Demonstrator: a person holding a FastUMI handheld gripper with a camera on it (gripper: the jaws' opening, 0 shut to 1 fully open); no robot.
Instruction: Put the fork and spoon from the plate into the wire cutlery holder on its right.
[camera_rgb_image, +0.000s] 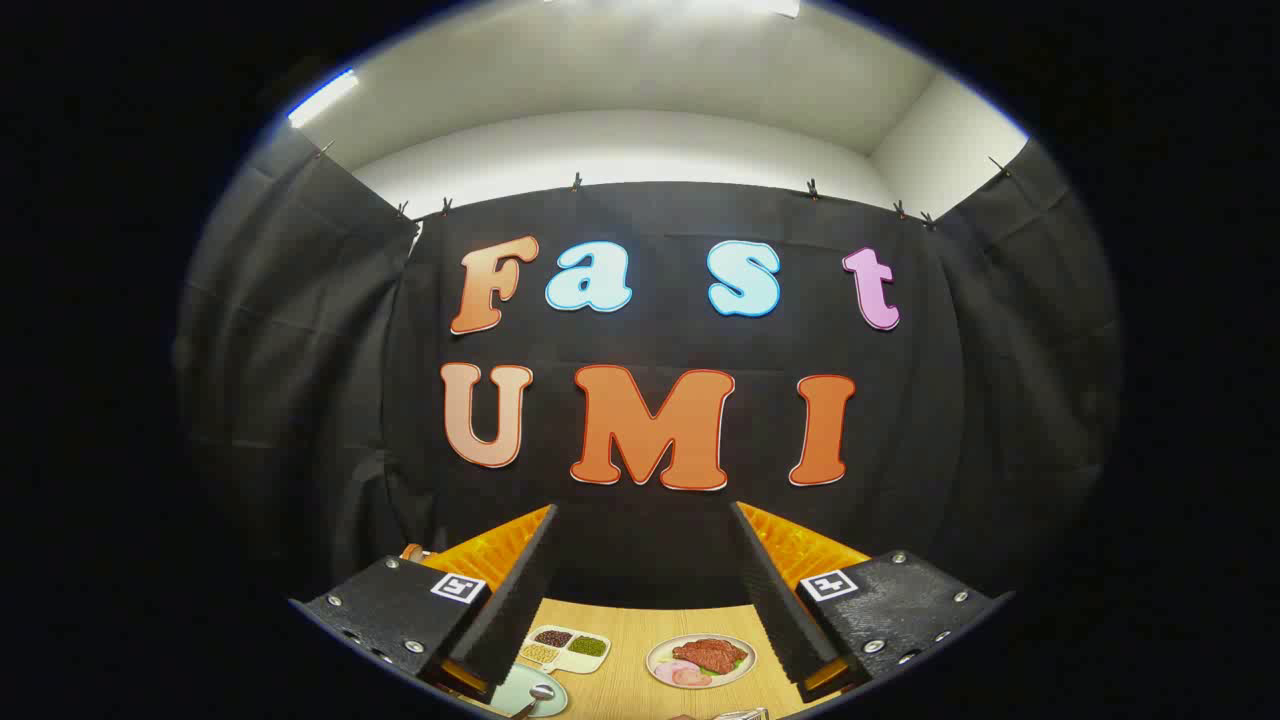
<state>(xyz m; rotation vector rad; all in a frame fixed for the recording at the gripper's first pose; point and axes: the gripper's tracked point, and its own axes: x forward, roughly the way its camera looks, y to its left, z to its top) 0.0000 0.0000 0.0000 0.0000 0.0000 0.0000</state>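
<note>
- Down near the left finger, a pale plate (530, 692) carries what looks like the spoon (541, 691); I cannot make out a fork.
- Right of it, a glint of the wire cutlery holder (742, 714) shows.
- Gripper (645, 600) is spread wide, holding nothing, aimed high at the wall.
- Risk: descending from this angle could nudge the printed food pictures (700, 660) or miss the spoon's handle.

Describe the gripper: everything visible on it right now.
The gripper shows two fingers spread wide apart, so it is open and holds nothing. Each finger has a dark, rough-looking inner pad, an orange ribbed shell behind it, and a black textured base block with silver screws and a small square black-and-white marker. It hangs above the wooden table, pointing toward the booth wall, touching nothing. Between the fingers, lower down, lie a picture plate of meat and a divided dish.
</note>
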